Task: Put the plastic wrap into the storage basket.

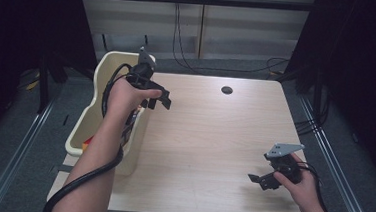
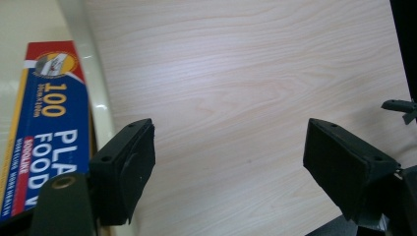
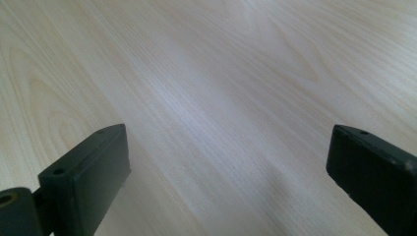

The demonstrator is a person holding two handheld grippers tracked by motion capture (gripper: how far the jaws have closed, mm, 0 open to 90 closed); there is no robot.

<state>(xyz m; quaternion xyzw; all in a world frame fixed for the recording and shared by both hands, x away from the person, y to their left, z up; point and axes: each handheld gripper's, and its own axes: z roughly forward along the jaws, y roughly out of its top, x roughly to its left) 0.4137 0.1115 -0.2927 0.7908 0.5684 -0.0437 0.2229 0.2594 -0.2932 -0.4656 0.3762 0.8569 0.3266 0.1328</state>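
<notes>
My left gripper (image 1: 159, 100) hovers over the left edge of the wooden table (image 1: 214, 133), just beside a cream plastic bin (image 1: 103, 65). Its jaws stand open with only bare wood between them (image 2: 228, 142). In the bin lies a blue and red box of plastic food wrap (image 2: 49, 128), to the left of the left jaw and apart from it. My right gripper (image 1: 258, 181) sits low near the table's front right corner, pointing left. It is open too, with wood grain between its jaws (image 3: 226, 147).
A small dark round hole (image 1: 226, 90) marks the far middle of the table. The bin's rim (image 2: 96, 98) runs along the table's left side. Cables (image 1: 181, 35) hang against the back wall, and dark curtains flank both sides.
</notes>
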